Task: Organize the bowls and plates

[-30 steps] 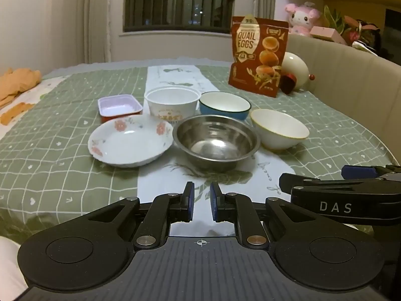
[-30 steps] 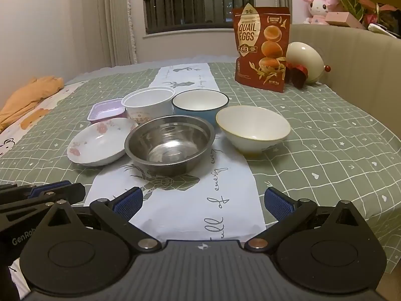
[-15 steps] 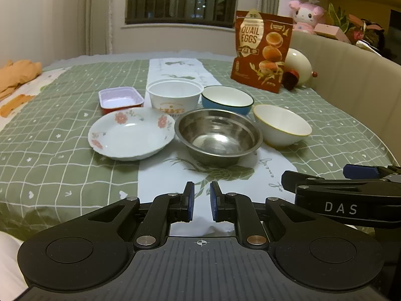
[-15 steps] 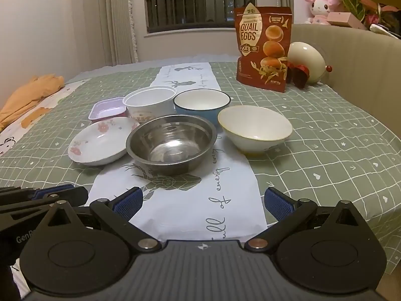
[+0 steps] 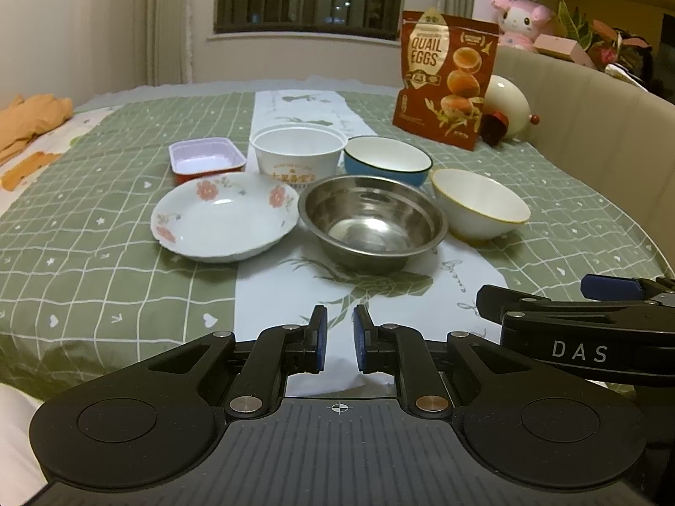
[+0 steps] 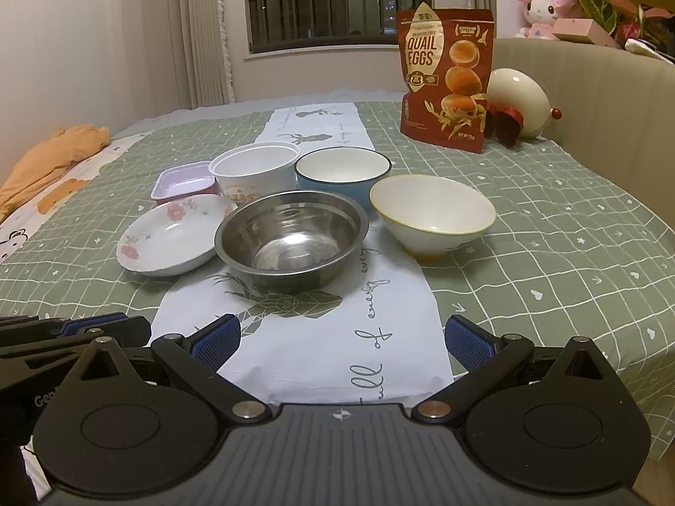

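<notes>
Black claw [image 5: 336, 339], blue pads [image 6: 215, 342], silver screws

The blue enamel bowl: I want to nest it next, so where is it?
In both wrist views the blue enamel bowl sits in the back row, right of the white paper tub and behind the round steel bowl.

A green checked cloth [image 6: 569, 219] covers the surface, with a white printed runner [image 6: 337, 337] laid down its middle from 12 to 6 o'clock. At about 1 o'clock a red pouch marked QUAIL EGGS [image 6: 443, 76] stands upright, and just beside it at 2 o'clock lies a cream egg-shaped ornament [image 6: 521, 101]. A beige padded backrest [image 6: 590, 97] curves along the right, carrying a pink plush toy [image 6: 544, 8] and a pink box [image 6: 586, 31]. At 9 o'clock orange fabric [image 6: 55, 156] lies bunched. A barred window [image 6: 337, 4] sits at 12 o'clock.
</notes>
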### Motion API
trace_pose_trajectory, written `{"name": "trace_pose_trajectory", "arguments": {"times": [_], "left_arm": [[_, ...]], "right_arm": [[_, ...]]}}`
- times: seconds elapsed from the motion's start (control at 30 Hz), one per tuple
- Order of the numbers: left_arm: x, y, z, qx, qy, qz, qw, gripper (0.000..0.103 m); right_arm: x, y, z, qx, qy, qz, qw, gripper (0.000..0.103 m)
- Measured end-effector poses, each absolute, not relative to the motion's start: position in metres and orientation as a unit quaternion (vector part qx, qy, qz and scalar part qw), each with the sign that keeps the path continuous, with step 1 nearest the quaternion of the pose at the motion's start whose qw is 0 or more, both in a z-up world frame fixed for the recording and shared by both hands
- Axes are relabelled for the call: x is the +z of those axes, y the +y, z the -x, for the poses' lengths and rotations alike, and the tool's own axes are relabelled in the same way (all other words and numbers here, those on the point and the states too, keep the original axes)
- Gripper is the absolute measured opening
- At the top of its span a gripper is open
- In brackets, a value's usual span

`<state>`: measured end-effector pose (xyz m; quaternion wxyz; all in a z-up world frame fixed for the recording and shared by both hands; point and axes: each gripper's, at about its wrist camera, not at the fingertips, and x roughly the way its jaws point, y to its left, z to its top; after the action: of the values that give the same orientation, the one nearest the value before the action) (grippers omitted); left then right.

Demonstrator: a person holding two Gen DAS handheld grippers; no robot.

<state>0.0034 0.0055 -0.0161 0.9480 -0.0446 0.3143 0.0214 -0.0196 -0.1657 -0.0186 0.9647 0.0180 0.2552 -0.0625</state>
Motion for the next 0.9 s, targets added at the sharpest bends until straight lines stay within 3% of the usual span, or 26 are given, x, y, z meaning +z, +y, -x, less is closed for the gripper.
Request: {"name": "trace_pose_trajectory", "arguments": {"times": [0.9], "left_arm": [[-0.0177, 0.008, -0.007, 0.022, 0.328, 0.052, 0.943, 0.015]], "right_arm": [[-0.0252, -0.1678, 0.0182, -0.059, 0.261, -0.022, 0.963, 0.103]]}}
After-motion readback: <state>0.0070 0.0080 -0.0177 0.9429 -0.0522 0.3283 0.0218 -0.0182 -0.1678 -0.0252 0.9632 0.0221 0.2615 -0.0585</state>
